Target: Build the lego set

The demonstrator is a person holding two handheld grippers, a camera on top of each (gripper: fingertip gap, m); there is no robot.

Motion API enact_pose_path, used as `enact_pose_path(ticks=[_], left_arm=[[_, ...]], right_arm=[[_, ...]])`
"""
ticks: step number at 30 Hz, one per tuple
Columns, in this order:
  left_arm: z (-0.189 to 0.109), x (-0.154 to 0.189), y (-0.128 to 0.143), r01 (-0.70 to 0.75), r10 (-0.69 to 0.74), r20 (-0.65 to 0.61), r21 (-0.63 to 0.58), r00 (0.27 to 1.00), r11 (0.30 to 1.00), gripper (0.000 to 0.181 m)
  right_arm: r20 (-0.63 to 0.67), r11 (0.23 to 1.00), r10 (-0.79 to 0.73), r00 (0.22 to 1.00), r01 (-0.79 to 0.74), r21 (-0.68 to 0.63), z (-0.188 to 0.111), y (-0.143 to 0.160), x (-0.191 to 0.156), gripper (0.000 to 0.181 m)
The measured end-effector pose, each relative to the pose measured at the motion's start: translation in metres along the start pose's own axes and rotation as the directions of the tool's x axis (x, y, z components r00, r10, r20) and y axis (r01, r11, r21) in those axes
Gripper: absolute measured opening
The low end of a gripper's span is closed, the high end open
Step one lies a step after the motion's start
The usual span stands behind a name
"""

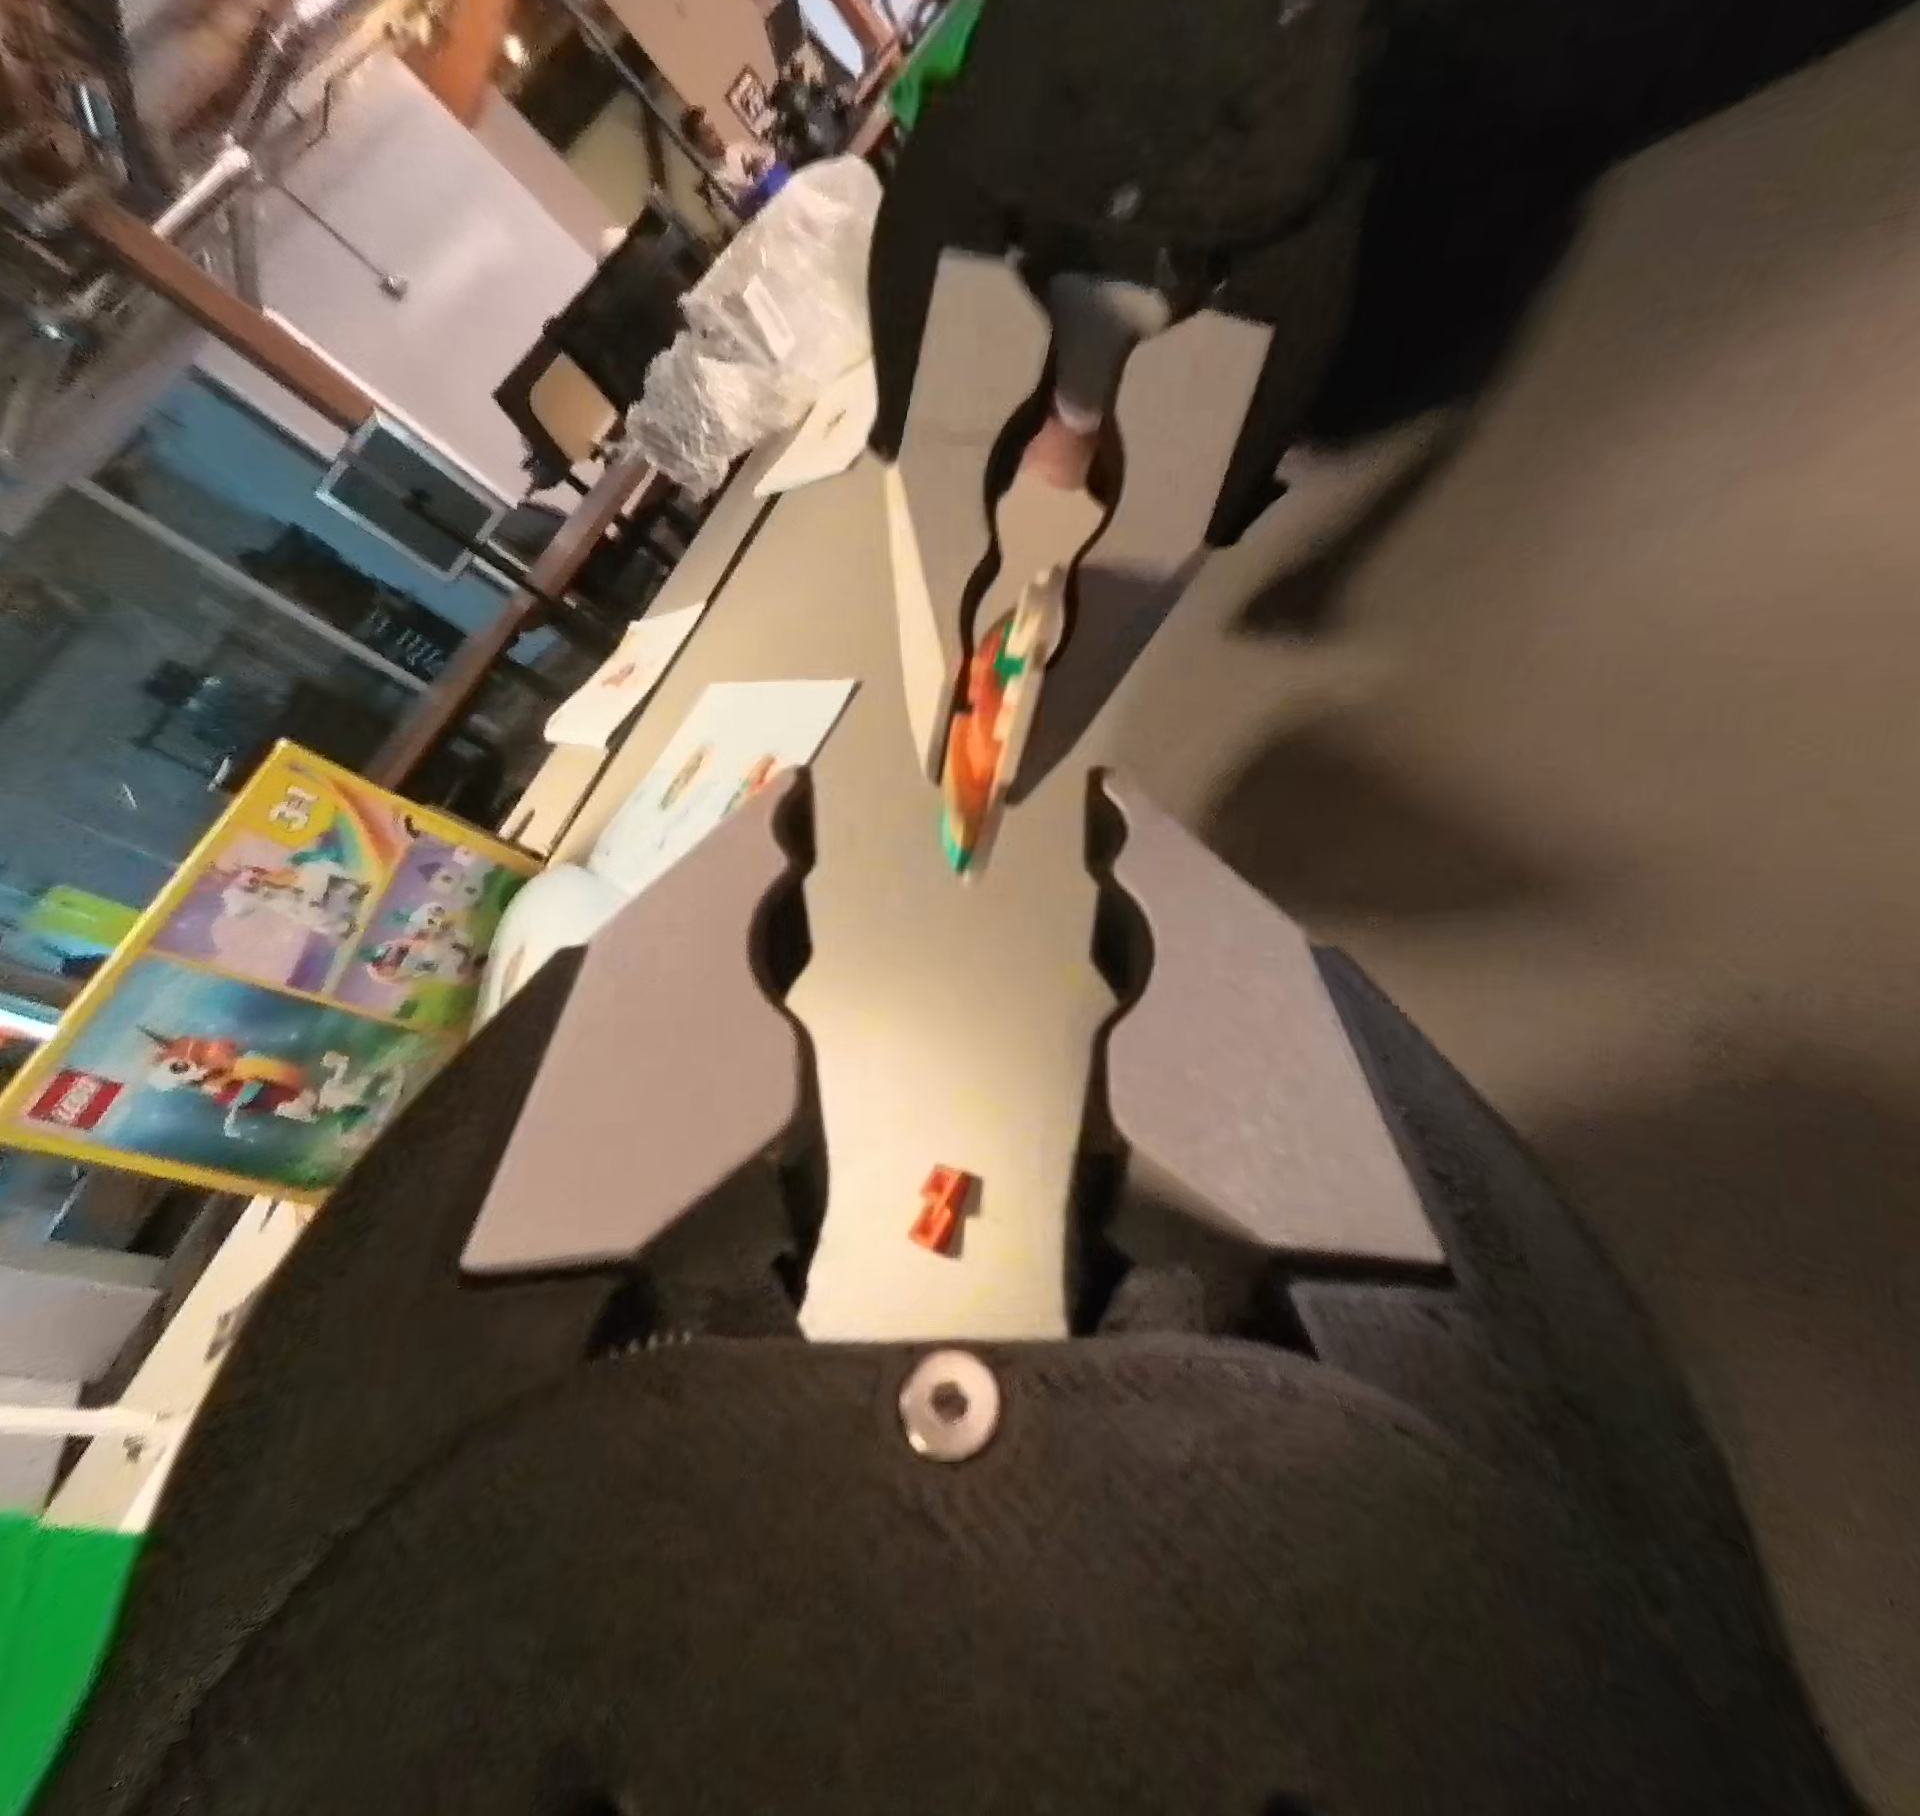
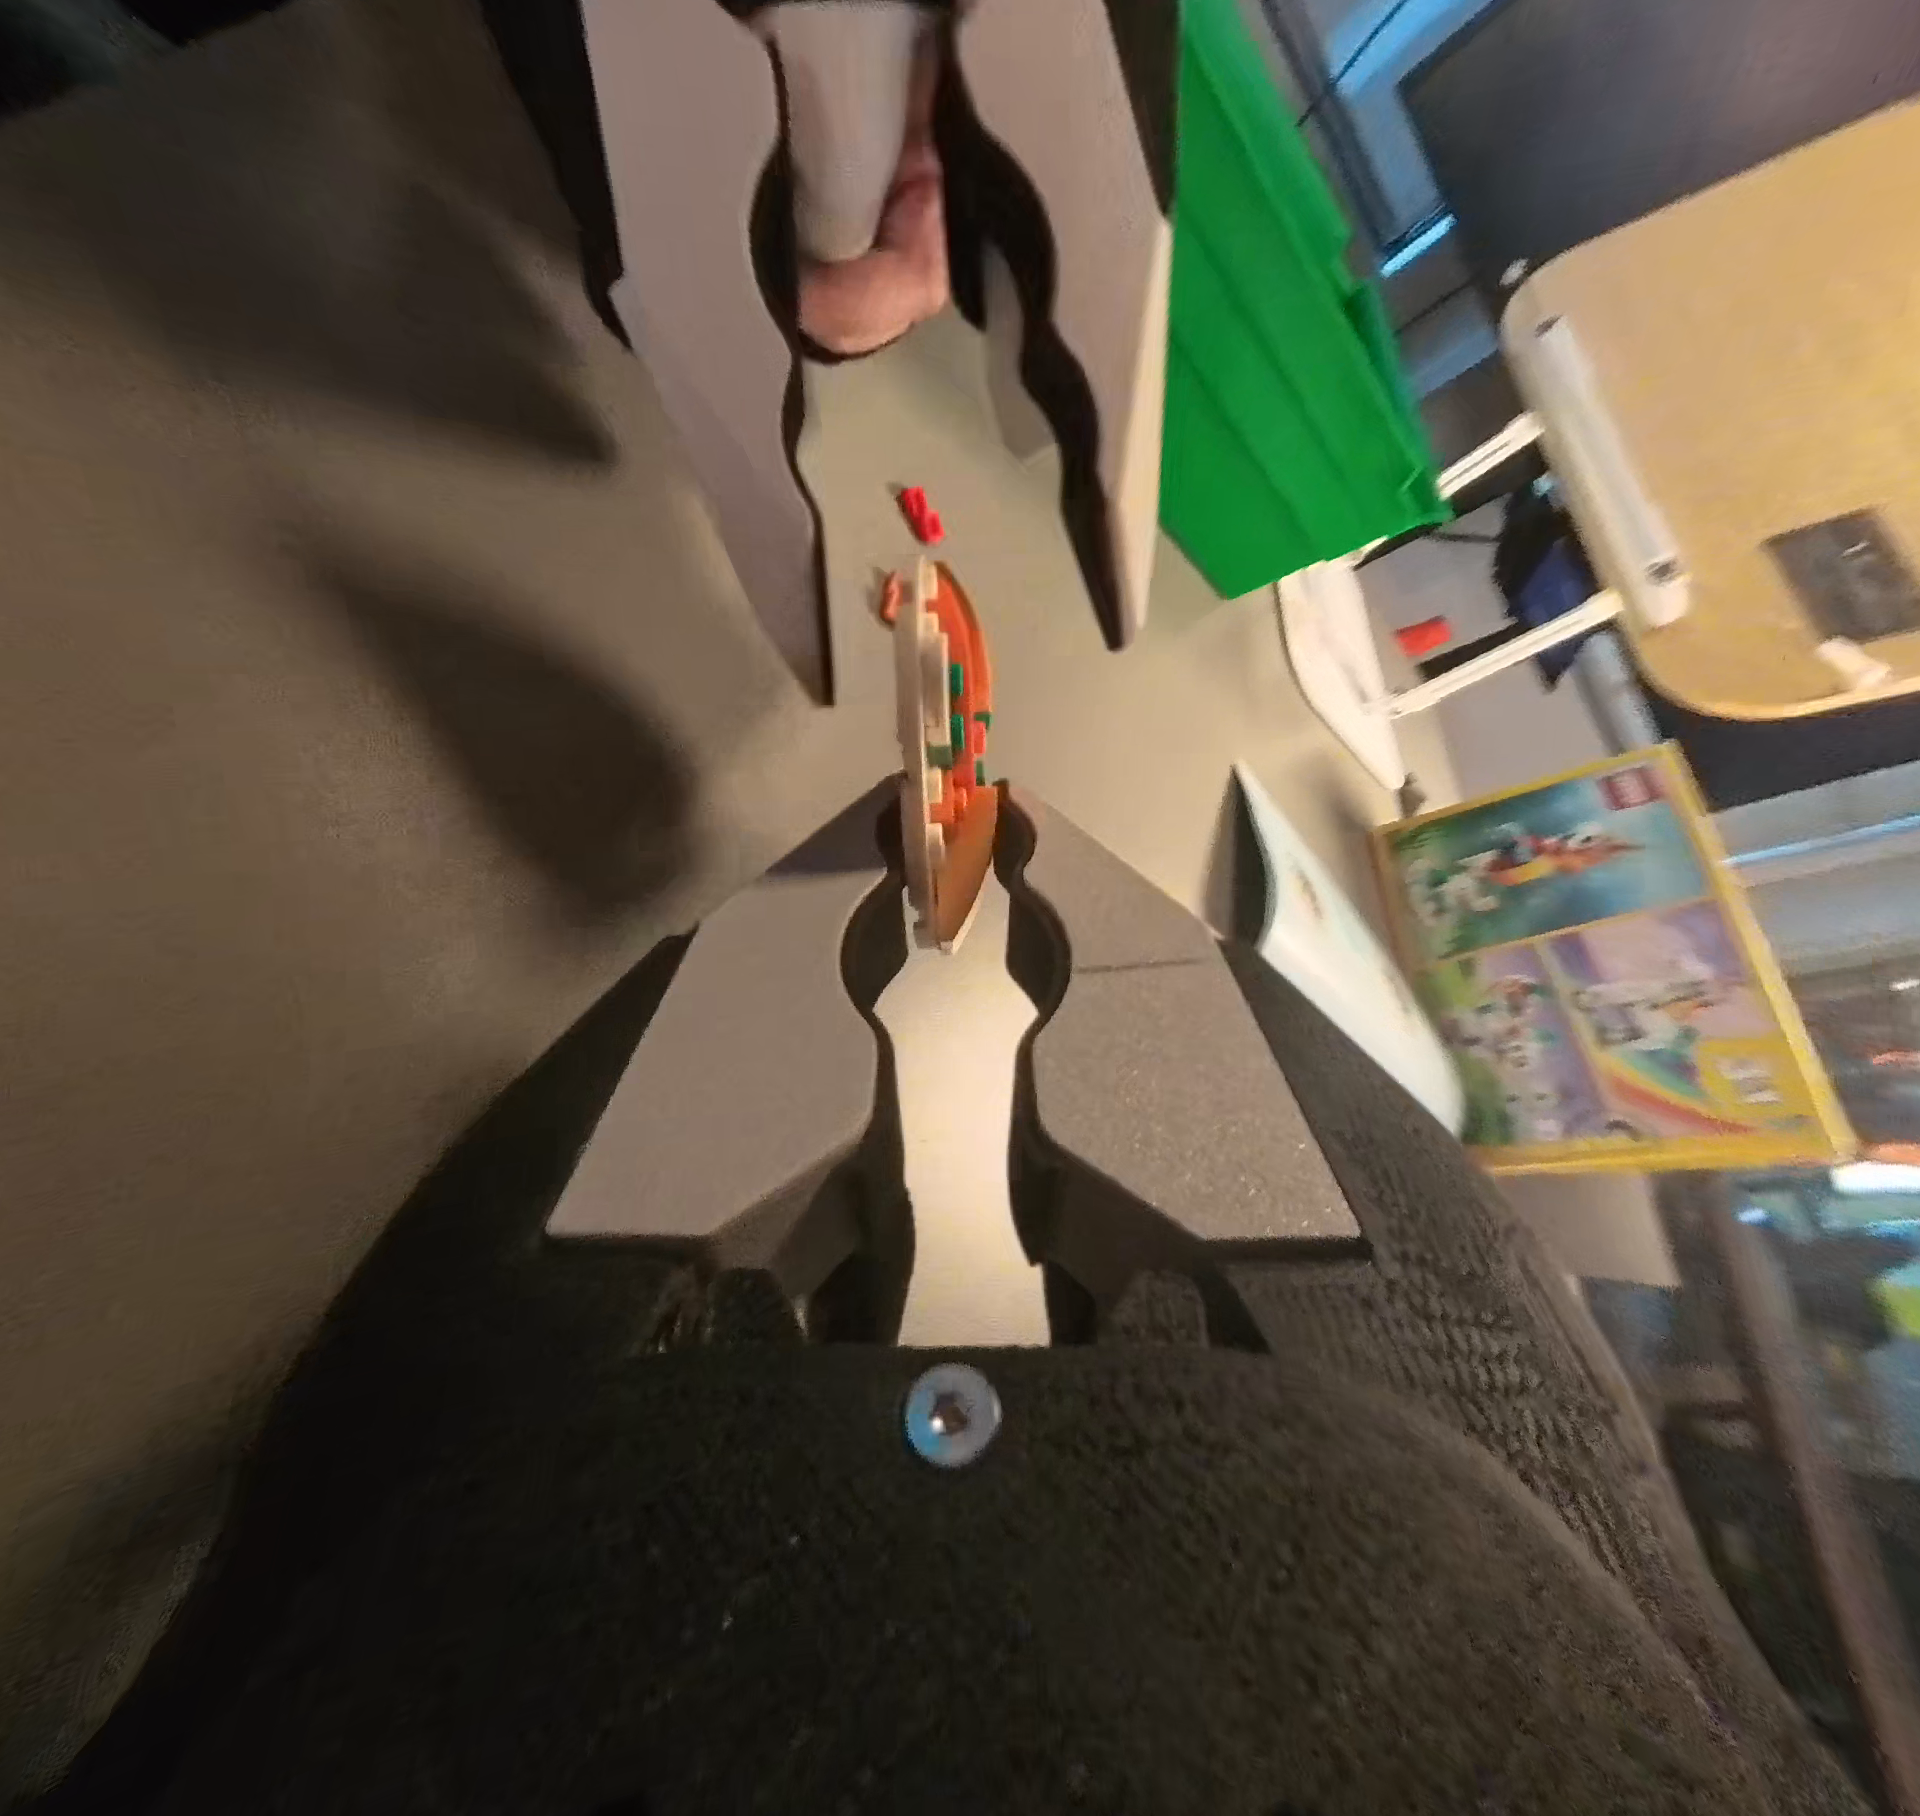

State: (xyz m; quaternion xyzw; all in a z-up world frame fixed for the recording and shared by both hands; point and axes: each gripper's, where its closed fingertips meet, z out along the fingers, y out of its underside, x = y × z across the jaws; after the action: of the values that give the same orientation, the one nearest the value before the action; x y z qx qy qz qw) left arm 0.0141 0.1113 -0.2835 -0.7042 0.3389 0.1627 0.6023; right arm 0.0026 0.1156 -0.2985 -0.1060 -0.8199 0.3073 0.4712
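Red brick (image 1: 943,1209) lies unobstructed on bare table (image 1: 935,987) between open left tongs (image 1: 951,790)

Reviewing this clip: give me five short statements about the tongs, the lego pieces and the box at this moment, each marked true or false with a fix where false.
1. The right tongs grip the orange-and-white lego assembly. True.
2. The left tongs hold the small red piece. False: they are open and empty; the piece lies loose on the table.
3. The two tongs face each other. True.
4. The yellow lego box lies flat under the assembly. False: it stands off to the side, beyond the table's edge.
5. The assembly rests on the table. False: it is held up in the air.
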Motion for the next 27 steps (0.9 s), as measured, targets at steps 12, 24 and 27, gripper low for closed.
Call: enact_pose_path(ticks=[12,24,27], left_arm=[[-0.012,-0.013,0.01,-0.21,0.226,0.124,-0.127,0.966,0.969,0.012],[-0.079,-0.083,0.066,-0.24,0.472,0.441,-0.485,0.763,0.841,0.012],[-0.078,-0.084,0.063,-0.247,0.482,0.452,-0.484,0.751,0.839,0.011]], right_arm=[[-0.062,0.998,0.026,0.998,-0.022,0.056,0.0,-0.013,0.005,0.022],[0.232,0.809,0.588,0.775,-0.555,-0.194,0.055,-0.008,-0.015,0.023],[0.258,0.78,0.624,0.737,-0.568,-0.264,0.071,-0.006,-0.019,0.024]])
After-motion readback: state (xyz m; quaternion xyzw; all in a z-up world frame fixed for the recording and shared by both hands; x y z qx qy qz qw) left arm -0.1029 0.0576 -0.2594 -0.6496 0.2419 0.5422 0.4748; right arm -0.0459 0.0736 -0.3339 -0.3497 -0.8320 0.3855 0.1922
